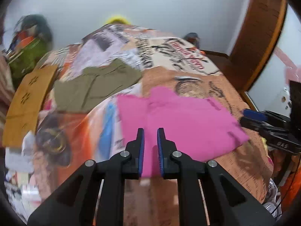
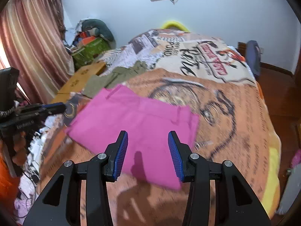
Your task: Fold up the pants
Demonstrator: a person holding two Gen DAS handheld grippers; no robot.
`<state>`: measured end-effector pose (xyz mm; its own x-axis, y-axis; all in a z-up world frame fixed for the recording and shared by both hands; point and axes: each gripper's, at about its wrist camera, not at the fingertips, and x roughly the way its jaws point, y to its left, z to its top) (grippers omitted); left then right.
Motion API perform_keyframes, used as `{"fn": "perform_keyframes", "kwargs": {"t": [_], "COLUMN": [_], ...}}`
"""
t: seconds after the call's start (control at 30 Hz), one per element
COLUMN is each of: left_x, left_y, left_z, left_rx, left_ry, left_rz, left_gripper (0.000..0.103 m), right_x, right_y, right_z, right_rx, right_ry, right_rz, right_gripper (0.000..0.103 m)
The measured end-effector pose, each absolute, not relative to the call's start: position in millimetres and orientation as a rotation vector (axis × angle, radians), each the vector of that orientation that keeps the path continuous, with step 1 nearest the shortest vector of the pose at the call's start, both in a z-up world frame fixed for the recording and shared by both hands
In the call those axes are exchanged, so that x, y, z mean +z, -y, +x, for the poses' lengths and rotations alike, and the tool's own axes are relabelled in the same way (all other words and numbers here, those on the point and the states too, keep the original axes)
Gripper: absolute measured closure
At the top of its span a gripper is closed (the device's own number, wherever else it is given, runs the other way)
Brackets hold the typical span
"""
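Looking down at the bed from both wrist cameras, you're seeing the pink pants lying folded and flat on the printed blanket, roughly in the middle of the near half of the bed. Nothing is gripping them right now.

Your left gripper is sitting with its jaws only slightly apart, a narrow gap between the blue pads. The pink fabric is showing through that gap, but the pads aren't pinching it as far as the left wrist view shows, so the cloth is lying released underneath. Your right gripper is standing noticeably wider, jaws apart with nothing between them, hovering above the near edge of the pants.

Each tool is also showing up in the other's camera: the right one is poking in at the right side of the left wrist view, just beside the pants' corner, and the left one is poking in from the left side of the right wrist view, near the opposite edge.

Further back, an olive green garment is lying on the blanket beyond the pink one, close to it, next to a cardboard box along the bed's edge. A pink curtain is hanging in the corner beyond that. Both views are a bit blurry, so finer details are hard to make out.
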<state>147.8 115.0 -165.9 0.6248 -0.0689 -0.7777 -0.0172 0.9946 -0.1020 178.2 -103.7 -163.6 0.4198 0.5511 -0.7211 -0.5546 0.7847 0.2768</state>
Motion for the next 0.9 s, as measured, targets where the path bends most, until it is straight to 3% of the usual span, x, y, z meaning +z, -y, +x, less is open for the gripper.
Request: {"fn": "perform_keyframes", "kwargs": {"t": [0.4,0.63,0.8,0.9], "left_x": [-217,-226,-219,-215], "left_y": [-70,-70,-78,-83], "left_z": [218,210,193,178], "left_rx": [-0.135,-0.121,-0.116,-0.084], "left_ry": [-1.003,-0.988,-0.979,-0.966], "left_rz": [-0.017,0.038,0.015,0.016], "left_gripper": [0.089,0.076,0.074,0.064], "right_x": [-206,-208,-202,-200], "right_y": [62,70,80,87], "right_z": [217,211,199,192], "right_rx": [0.755,0.772,0.758,0.738], "right_ry": [-1.035,-1.049,-1.049,-1.045], "right_rz": [-0.093,-0.102,-0.106,-0.121], "right_gripper": [0.062,0.061,0.06,0.06]}}
